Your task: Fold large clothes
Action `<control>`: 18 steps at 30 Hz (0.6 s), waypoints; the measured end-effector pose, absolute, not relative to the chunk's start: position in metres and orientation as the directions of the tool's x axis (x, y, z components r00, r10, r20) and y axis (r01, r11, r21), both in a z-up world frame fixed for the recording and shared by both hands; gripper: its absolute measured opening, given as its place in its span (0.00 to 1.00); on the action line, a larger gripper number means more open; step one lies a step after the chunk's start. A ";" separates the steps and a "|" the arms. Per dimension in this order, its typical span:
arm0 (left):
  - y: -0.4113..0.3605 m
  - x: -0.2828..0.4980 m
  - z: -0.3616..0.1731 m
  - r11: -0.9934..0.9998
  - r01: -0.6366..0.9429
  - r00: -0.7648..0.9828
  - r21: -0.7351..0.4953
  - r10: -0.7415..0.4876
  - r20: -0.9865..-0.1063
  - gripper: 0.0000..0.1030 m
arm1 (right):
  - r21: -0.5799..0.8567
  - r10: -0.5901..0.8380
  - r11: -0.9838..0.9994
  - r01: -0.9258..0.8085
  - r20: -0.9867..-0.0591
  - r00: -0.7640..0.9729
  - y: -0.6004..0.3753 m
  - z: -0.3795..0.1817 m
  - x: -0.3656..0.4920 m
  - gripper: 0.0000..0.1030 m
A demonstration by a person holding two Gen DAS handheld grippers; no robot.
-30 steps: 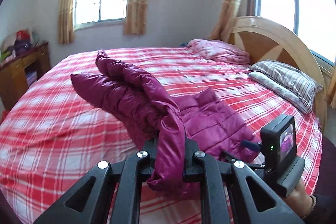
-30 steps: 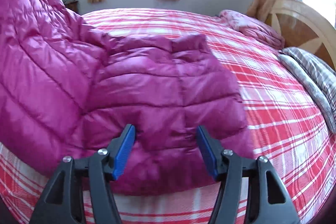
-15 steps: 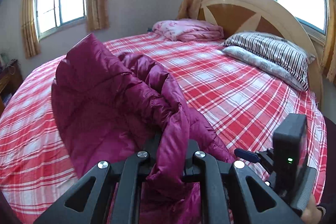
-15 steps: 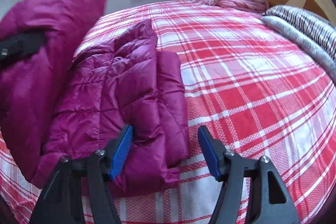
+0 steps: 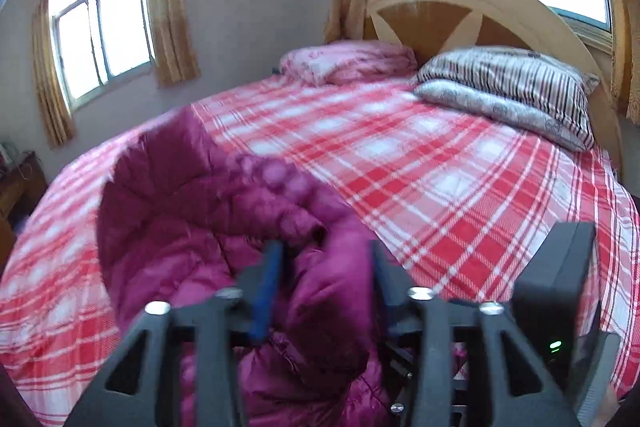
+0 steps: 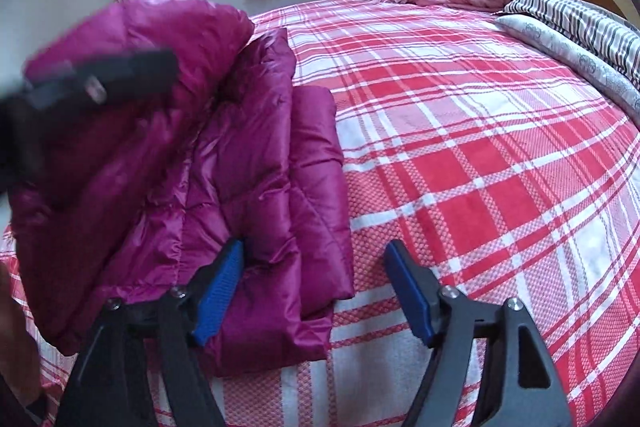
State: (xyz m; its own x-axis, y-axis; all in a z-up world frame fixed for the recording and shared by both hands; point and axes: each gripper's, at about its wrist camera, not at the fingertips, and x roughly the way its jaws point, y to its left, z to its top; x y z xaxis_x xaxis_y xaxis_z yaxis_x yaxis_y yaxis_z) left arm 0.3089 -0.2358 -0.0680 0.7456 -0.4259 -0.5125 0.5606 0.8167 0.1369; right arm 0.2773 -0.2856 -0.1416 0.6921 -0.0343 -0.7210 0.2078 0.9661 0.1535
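A magenta puffer jacket (image 5: 180, 227) lies bunched on the red plaid bed (image 5: 440, 187). My left gripper (image 5: 324, 267) hovers over it with its jaws opening. A loose fold of the jacket still sits between the blue pads, and they no longer pinch it. In the right wrist view the jacket (image 6: 248, 187) is doubled over itself, with one raised flap at the upper left. The left gripper's black finger (image 6: 120, 75) shows blurred against that flap. My right gripper (image 6: 316, 267) is low at the jacket's near corner, jaws opening. The jacket's edge lies loosely between its pads.
A folded pink quilt (image 5: 348, 63) and striped pillows (image 5: 508, 87) lie by the curved wooden headboard (image 5: 460, 11). A wooden cabinet (image 5: 20, 183) stands at the far left. The black box (image 5: 556, 287) of the other gripper sits close on the right. Bare plaid bedding stretches right of the jacket.
The left gripper swung the jacket's flap over toward the headboard side, then parted its jaws, so the fabric slackened. The right gripper's jaws widened and it shifted to the jacket's corner.
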 end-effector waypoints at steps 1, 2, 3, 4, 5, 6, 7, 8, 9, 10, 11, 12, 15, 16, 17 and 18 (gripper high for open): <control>-0.229 0.305 -0.060 0.829 0.540 0.773 0.146 -0.420 -0.475 0.80 | 0.149 -0.038 0.967 0.208 -0.720 0.693 -0.285 -0.142 0.277 0.74; -0.219 0.302 -0.052 0.845 0.514 0.802 0.148 -0.412 -0.432 0.87 | 0.144 -0.041 0.968 0.207 -0.719 0.694 -0.285 -0.142 0.277 0.74; -0.208 0.301 -0.044 0.860 0.492 0.821 0.136 -0.406 -0.401 0.88 | 0.143 -0.043 0.968 0.207 -0.718 0.695 -0.285 -0.142 0.277 0.74; -0.200 0.301 -0.040 0.869 0.481 0.828 0.120 -0.405 -0.387 0.88 | 0.142 -0.044 0.968 0.208 -0.718 0.695 -0.285 -0.143 0.277 0.74; -0.187 0.303 -0.034 0.879 0.466 0.837 0.098 -0.402 -0.372 0.88 | 0.138 -0.046 0.968 0.207 -0.717 0.695 -0.285 -0.143 0.277 0.74; -0.176 0.306 -0.031 0.893 0.441 0.851 0.093 -0.383 -0.359 0.88 | 0.137 -0.047 0.969 0.206 -0.716 0.696 -0.285 -0.143 0.277 0.74; -0.169 0.309 -0.031 0.906 0.412 0.866 0.096 -0.357 -0.352 0.89 | 0.137 -0.047 0.969 0.206 -0.715 0.697 -0.285 -0.142 0.276 0.74; -0.157 0.317 -0.036 0.928 0.357 0.886 0.107 -0.300 -0.354 0.89 | 0.141 -0.046 0.968 0.208 -0.714 0.698 -0.285 -0.142 0.276 0.74; -0.147 0.328 -0.043 0.947 0.302 0.898 0.113 -0.242 -0.368 0.89 | 0.144 -0.044 0.967 0.208 -0.714 0.699 -0.286 -0.141 0.275 0.74; -0.137 0.338 -0.053 0.959 0.259 0.902 0.114 -0.198 -0.384 0.89 | 0.147 -0.043 0.967 0.209 -0.713 0.699 -0.286 -0.141 0.274 0.74; -0.128 0.352 -0.065 0.969 0.219 0.896 0.115 -0.154 -0.416 0.89 | 0.146 -0.046 0.966 0.212 -0.712 0.701 -0.286 -0.140 0.273 0.74; -0.120 0.364 -0.076 0.976 0.186 0.884 0.117 -0.114 -0.454 0.89 | 0.143 -0.050 0.966 0.214 -0.710 0.702 -0.285 -0.138 0.273 0.74; -0.104 0.394 -0.107 0.986 0.156 0.825 0.051 -0.102 -0.555 0.89 | 0.143 -0.066 0.963 0.228 -0.695 0.716 -0.286 -0.132 0.267 0.74; -0.103 0.398 -0.111 0.987 0.160 0.818 0.025 -0.119 -0.562 0.89 | 0.145 -0.074 0.961 0.236 -0.685 0.724 -0.288 -0.128 0.265 0.74; -0.106 0.401 -0.113 0.986 0.167 0.816 0.016 -0.128 -0.564 0.89 | 0.148 -0.095 0.955 0.256 -0.667 0.739 -0.290 -0.120 0.262 0.74; -0.112 0.402 -0.113 0.983 0.180 0.816 0.020 -0.138 -0.562 0.89 | 0.151 -0.111 0.951 0.271 -0.650 0.752 -0.293 -0.111 0.259 0.74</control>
